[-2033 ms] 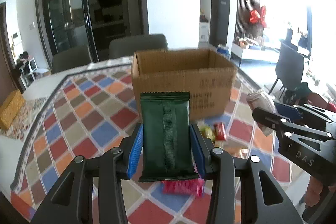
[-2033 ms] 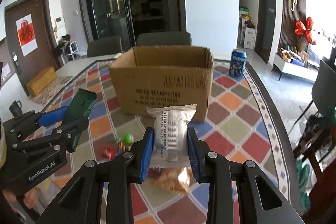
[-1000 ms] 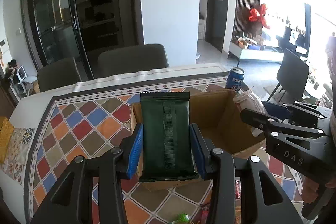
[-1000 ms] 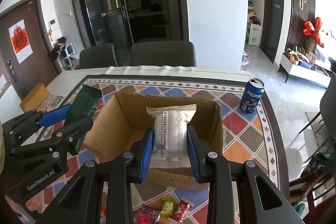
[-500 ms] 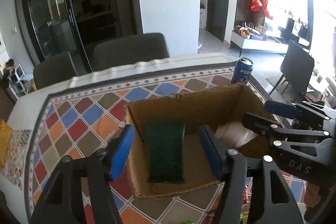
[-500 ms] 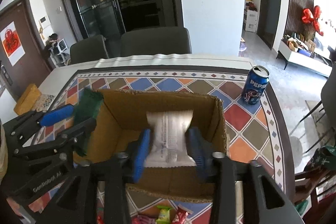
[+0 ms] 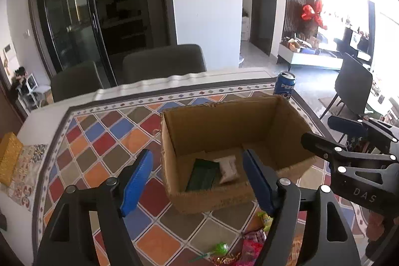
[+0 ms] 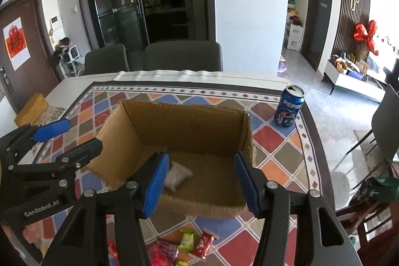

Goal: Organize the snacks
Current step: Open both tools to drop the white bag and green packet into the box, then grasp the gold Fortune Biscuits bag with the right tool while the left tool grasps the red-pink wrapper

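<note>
Lying boxed (beyond spreading fingers [image 7: 136,180]): green packet [image 7: 202,176].

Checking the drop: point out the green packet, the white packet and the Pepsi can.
green packet [image 7: 203,177], left wrist view, middle of wrapper
white packet [image 7: 228,168], left wrist view, centre of pack
Pepsi can [image 8: 289,107], right wrist view, label

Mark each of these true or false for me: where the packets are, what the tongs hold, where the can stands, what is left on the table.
1. The dark green packet lies inside the cardboard box. True.
2. The left tongs grip a white packet. False: nothing is between them, and they are opening.
3. The Pepsi can stands inside the box. False: it stands on the tablecloth beyond the box.
4. Loose candies lie in front of the box. True.
5. The right tongs are empty. True.
</note>
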Demonstrator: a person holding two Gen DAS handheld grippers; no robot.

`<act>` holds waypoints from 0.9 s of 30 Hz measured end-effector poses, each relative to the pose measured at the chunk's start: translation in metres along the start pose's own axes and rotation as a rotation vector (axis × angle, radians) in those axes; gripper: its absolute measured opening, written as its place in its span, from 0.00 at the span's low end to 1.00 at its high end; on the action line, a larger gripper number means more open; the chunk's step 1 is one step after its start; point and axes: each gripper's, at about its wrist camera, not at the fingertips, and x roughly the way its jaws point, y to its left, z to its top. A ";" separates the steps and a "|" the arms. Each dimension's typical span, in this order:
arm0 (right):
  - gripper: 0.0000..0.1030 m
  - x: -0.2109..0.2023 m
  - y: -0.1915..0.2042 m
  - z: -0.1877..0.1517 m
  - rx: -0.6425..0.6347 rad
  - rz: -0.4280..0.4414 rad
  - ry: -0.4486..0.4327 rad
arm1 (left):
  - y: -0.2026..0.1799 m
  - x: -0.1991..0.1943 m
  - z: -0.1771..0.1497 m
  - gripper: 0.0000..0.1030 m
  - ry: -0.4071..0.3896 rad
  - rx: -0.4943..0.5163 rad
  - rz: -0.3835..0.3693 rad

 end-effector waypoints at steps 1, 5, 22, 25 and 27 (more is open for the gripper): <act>0.60 -0.004 0.000 -0.003 -0.002 -0.002 -0.005 | -0.001 -0.006 -0.003 0.75 -0.009 0.008 0.000; 0.60 -0.023 0.002 -0.014 -0.014 -0.025 -0.024 | -0.009 -0.022 -0.015 0.77 -0.026 0.036 -0.006; 0.60 -0.073 0.009 -0.077 -0.008 -0.029 -0.059 | -0.029 -0.068 -0.067 0.79 -0.063 0.108 -0.059; 0.60 -0.074 0.008 -0.090 0.003 -0.019 -0.046 | -0.035 -0.070 -0.079 0.79 -0.056 0.136 -0.075; 0.60 -0.073 0.007 -0.100 0.010 -0.011 -0.029 | -0.040 -0.070 -0.086 0.79 -0.048 0.148 -0.082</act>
